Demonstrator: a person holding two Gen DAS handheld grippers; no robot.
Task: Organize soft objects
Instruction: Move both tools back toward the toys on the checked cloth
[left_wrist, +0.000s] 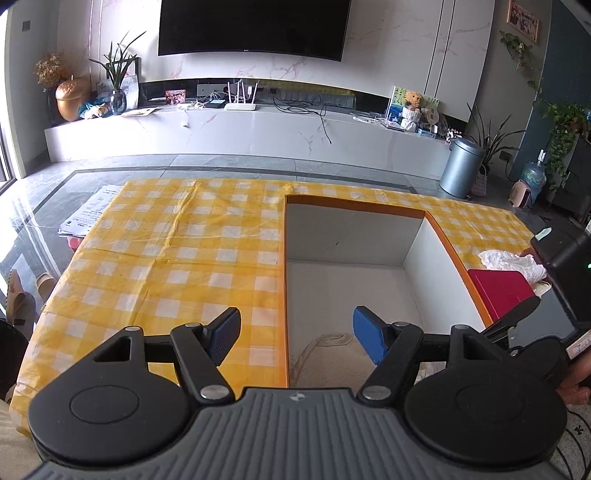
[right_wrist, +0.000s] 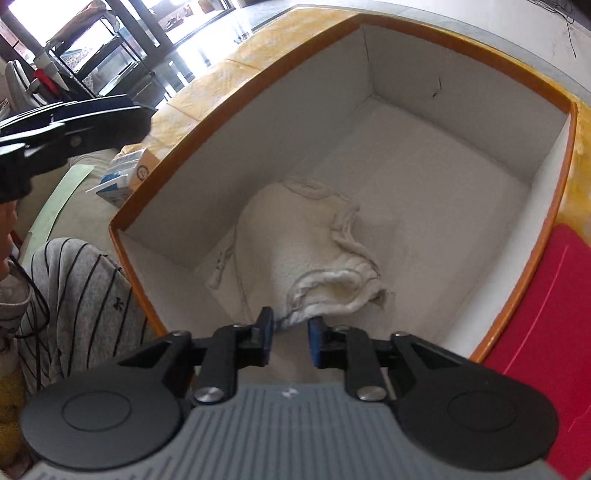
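An orange-rimmed cardboard box (left_wrist: 351, 236) with white walls (right_wrist: 277, 129) stands on the table. A cream towel (right_wrist: 306, 251) lies crumpled on its floor toward the near side, and a corner of the towel (left_wrist: 325, 350) also shows in the left wrist view. My right gripper (right_wrist: 290, 325) points down into the box with its jaws a little apart. The towel's near edge lies just ahead of the gap and the pads do not press on it. My left gripper (left_wrist: 295, 321) is open wide over the box's near left rim, with nothing in it.
A yellow checked tablecloth (left_wrist: 166, 258) covers the table. A flat red item (left_wrist: 502, 291) and crumpled white tissue (left_wrist: 513, 262) lie right of the box. A tissue pack (right_wrist: 125, 177) sits left of it, near a striped sleeve (right_wrist: 81, 295). Papers (left_wrist: 88, 214) overhang the table's left edge.
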